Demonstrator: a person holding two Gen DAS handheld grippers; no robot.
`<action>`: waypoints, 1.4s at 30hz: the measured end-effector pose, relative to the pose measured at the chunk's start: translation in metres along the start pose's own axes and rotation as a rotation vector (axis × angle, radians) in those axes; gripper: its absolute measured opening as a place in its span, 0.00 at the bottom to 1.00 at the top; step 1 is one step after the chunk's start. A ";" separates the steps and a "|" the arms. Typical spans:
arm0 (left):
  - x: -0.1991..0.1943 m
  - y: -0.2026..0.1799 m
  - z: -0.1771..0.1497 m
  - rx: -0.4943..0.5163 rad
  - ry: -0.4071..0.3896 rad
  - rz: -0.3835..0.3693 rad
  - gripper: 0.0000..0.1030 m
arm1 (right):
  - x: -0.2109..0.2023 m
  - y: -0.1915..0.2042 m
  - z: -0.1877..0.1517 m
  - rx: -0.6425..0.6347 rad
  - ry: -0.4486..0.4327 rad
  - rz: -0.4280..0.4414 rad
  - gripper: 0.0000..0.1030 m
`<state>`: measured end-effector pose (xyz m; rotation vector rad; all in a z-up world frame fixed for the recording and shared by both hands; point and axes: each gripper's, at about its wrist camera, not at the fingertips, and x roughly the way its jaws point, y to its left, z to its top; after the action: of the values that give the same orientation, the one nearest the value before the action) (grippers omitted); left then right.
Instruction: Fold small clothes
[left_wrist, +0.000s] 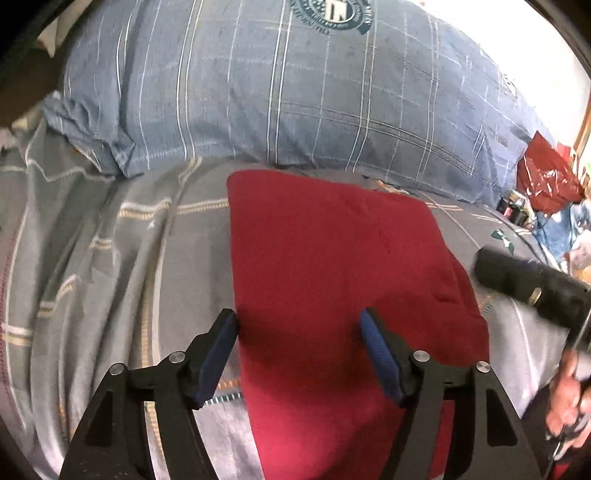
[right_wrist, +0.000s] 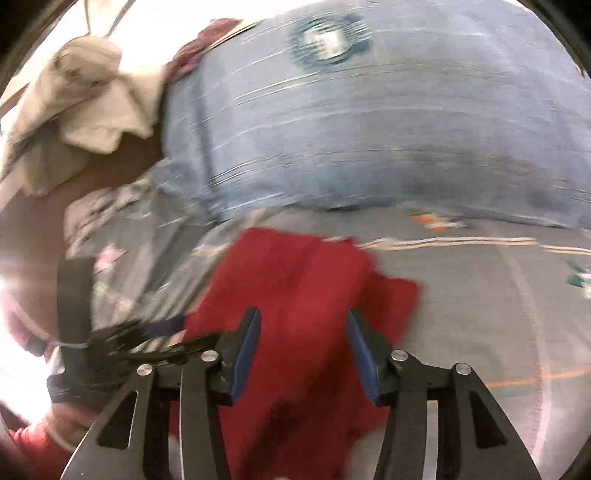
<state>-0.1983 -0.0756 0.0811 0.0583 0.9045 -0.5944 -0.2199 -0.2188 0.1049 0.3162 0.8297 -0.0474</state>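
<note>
Left gripper (left_wrist: 299, 321): jaws spread wide, nothing between the blue pads, pointing forward and down. Right gripper (right_wrist: 303, 319): jaws likewise apart, empty, angled downward. Person's right hand (left_wrist: 567, 398): gripping its handle, blurred.

The right tool (right_wrist: 303, 349) hangs with fingers spread over the red cloth (right_wrist: 295, 295) lying on the grey bedsheet (right_wrist: 480, 314). Beyond the cloth sits a blue plaid pillow (right_wrist: 369, 129); everything is motion-blurred.
</note>
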 end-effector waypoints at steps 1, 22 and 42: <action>0.000 -0.003 -0.003 0.005 -0.002 0.005 0.68 | 0.007 0.004 -0.003 -0.017 0.025 0.016 0.46; -0.056 -0.020 -0.024 0.070 -0.155 0.140 0.76 | -0.001 0.008 -0.031 0.015 0.004 -0.185 0.66; -0.089 -0.008 -0.054 0.026 -0.227 0.179 0.76 | -0.010 0.036 -0.044 0.019 -0.011 -0.220 0.75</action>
<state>-0.2834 -0.0257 0.1156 0.0924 0.6633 -0.4356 -0.2520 -0.1724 0.0934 0.2418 0.8509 -0.2622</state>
